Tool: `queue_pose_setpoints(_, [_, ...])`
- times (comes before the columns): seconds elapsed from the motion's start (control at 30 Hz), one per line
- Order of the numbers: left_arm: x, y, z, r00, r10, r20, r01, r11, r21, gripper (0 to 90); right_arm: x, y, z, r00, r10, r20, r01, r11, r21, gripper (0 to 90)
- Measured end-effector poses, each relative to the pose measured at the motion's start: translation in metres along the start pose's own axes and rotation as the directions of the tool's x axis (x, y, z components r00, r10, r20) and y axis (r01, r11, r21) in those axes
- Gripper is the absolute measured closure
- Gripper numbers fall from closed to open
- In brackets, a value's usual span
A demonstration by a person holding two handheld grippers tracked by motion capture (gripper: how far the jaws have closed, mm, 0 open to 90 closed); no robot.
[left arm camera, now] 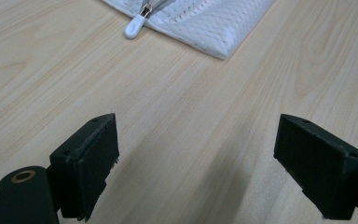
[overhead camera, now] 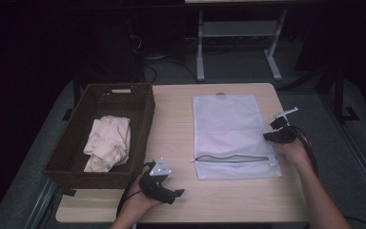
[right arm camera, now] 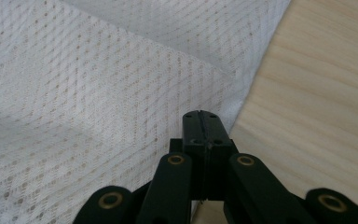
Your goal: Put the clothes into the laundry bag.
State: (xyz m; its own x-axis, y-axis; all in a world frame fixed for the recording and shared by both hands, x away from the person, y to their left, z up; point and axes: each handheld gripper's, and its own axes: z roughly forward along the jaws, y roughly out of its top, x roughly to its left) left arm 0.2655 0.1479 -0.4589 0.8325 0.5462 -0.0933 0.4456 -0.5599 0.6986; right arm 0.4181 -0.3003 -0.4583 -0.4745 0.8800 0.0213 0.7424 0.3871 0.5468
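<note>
A pale wooden table (overhead camera: 171,143) with fine straight grain and rounded corners, seen from above, in a dim room. Near its middle lies a white mesh laundry bag (overhead camera: 231,133), flat and rectangular, its net fabric woven in a small diamond pattern. A zipper (overhead camera: 233,159) runs across the bag close to the near edge, partly undone, with a smooth white plastic pull (left arm camera: 134,29) resting on the wood at the bag's left end.

The right gripper (overhead camera: 272,136), black and angular, sits at the bag's right edge, held in the person's right hand (overhead camera: 295,150). In the right gripper view its 2 jaws are pressed together, tips at the bag's seam where mesh meets wood; whether any fabric is caught between them cannot be told.

The left gripper (left arm camera: 200,168) rests low over bare table at the near edge, left of the bag, with a grey three-cornered plate (overhead camera: 161,167) on top. Its 2 blocky black jaws are spread wide with nothing between them, pointing toward the bag's near left corner.

At the table's left stands a dark brown woven wicker basket (overhead camera: 145,112), rectangular with sloping walls. Inside it lies a crumpled cream cloth (overhead camera: 108,143), soft and folded on itself. Beyond the table, white metal frame legs (overhead camera: 200,52) stand on a grey floor, with dark cables (overhead camera: 147,71) trailing nearby.
</note>
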Motion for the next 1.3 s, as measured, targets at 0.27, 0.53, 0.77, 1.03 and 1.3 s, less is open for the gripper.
queue_pose_setpoints(0.27, [0.000, 0.000, 0.000, 1.0000, 0.001, -0.001, -0.001, 1.0000, -0.001, 13.3, -0.007, -0.004, -0.003, 0.9998, 0.020, 0.011, -0.020, 1.000, 0.004, 89.5])
queue_pose_setpoints(0.53, [0.000, 0.000, 0.000, 1.0000, 0.000, -0.002, 0.000, 1.0000, -0.001, 13.3, -0.016, -0.008, -0.007, 0.9987, 0.045, 0.023, -0.046, 0.999, 0.010, 89.5])
queue_pose_setpoints(0.77, [0.000, 0.000, 0.000, 1.0000, -0.001, -0.003, 0.001, 1.0000, -0.001, 13.3, -0.021, -0.011, -0.009, 0.9978, 0.052, 0.041, -0.052, 0.998, 0.017, 89.5])
queue_pose_setpoints(1.03, [0.000, 0.000, 0.000, 1.0000, -0.001, -0.003, 0.001, 1.0000, 0.000, 13.3, -0.029, -0.017, -0.013, 0.9959, 0.062, 0.065, -0.064, 0.998, 0.021, 89.5])
queue_pose_setpoints(1.3, [0.000, 0.000, 0.000, 1.0000, -0.001, -0.001, 0.001, 1.0000, 0.002, 13.3, -0.043, -0.025, -0.019, 0.9913, 0.111, 0.072, -0.112, 0.994, 0.009, 89.5])
